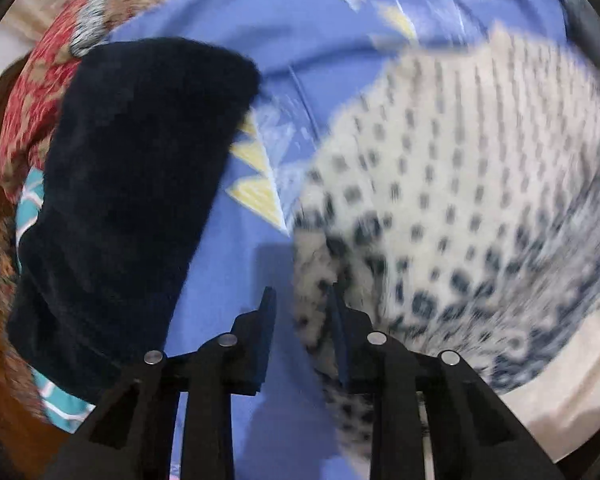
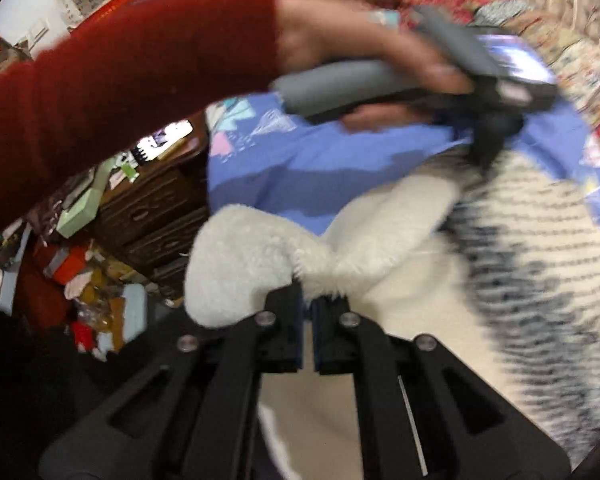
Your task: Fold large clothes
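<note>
A large white fleece garment with dark spots (image 1: 460, 184) lies on a blue bedsheet (image 1: 308, 40). In the left wrist view my left gripper (image 1: 302, 300) is open, its jaws apart at the garment's left edge, with fleece between and beside them. In the right wrist view my right gripper (image 2: 308, 300) is shut on a white fluffy fold of the same garment (image 2: 260, 252). The left gripper (image 2: 488, 156) also shows there, held by a hand in a red sleeve, its tips down at the garment's far edge.
A folded dark navy garment (image 1: 132, 200) lies on the sheet to the left. A red patterned quilt (image 1: 32, 92) bunches at the far left. Beside the bed stand a dark wooden drawer unit (image 2: 152, 216) and floor clutter (image 2: 88, 280).
</note>
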`<state>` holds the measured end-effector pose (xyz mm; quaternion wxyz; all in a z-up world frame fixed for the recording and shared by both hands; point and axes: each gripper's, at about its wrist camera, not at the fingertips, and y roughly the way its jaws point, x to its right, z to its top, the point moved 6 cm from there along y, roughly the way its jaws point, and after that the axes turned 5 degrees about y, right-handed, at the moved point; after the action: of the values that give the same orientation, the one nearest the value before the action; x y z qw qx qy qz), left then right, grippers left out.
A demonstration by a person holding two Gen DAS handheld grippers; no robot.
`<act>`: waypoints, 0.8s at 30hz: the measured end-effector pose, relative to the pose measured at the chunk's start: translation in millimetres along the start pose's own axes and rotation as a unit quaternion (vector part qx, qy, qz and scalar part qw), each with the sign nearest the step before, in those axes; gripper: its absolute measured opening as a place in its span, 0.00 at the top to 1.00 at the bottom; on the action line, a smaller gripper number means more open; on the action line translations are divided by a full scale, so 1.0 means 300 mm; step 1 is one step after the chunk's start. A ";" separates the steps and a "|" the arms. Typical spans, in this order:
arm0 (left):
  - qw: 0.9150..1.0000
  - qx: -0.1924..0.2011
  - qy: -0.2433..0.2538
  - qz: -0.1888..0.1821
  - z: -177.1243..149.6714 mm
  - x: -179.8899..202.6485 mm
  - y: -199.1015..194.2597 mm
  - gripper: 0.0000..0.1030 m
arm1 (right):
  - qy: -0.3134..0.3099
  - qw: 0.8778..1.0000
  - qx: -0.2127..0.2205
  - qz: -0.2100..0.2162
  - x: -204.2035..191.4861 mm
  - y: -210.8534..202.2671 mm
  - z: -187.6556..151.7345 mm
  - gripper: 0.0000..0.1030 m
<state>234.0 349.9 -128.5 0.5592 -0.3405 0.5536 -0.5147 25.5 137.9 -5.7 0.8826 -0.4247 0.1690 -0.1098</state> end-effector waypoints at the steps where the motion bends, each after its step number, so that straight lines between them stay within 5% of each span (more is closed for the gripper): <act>1: 1.000 0.015 -0.014 -0.007 0.031 -0.025 -0.032 0.53 | -0.001 1.000 0.001 -0.024 0.073 -0.062 0.011 0.97; 6: 0.994 0.077 -0.065 -0.036 0.198 -0.062 -0.147 0.53 | -0.008 0.985 -0.018 -0.174 0.455 -0.273 0.070 0.97; 10: 0.987 0.111 -0.100 -0.057 0.279 -0.040 -0.152 0.52 | 0.013 0.962 -0.096 -0.257 0.849 -0.244 0.053 0.93; 11: 0.985 0.110 -0.108 -0.071 0.284 -0.028 -0.131 0.52 | 0.031 0.958 -0.110 -0.262 0.926 -0.206 0.032 0.87; 13: 0.984 0.101 -0.115 -0.091 0.285 -0.003 -0.083 0.51 | 0.096 0.952 -0.118 -0.267 1.083 -0.118 -0.020 0.49; 16: 0.979 0.075 -0.124 -0.141 0.233 0.030 0.007 0.45 | 0.193 0.948 -0.082 -0.239 1.203 -0.066 -0.084 0.45; 20: 0.975 0.045 -0.147 -0.160 0.131 0.009 0.109 0.38 | 0.266 0.942 -0.021 -0.204 1.222 -0.117 -0.184 0.35; 23: 0.956 0.062 -0.186 -0.218 0.066 -0.007 0.131 0.36 | 0.327 0.929 0.013 -0.171 1.237 -0.152 -0.271 0.30; 24: 0.944 0.070 -0.207 -0.248 0.048 -0.003 0.142 0.33 | 0.352 0.923 0.020 -0.154 1.233 -0.145 -0.303 0.30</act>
<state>256.6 358.1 -166.5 0.5385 -0.5262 0.2855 -0.5930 327.7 -78.5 -100.2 0.7471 -0.3614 0.3990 -0.3899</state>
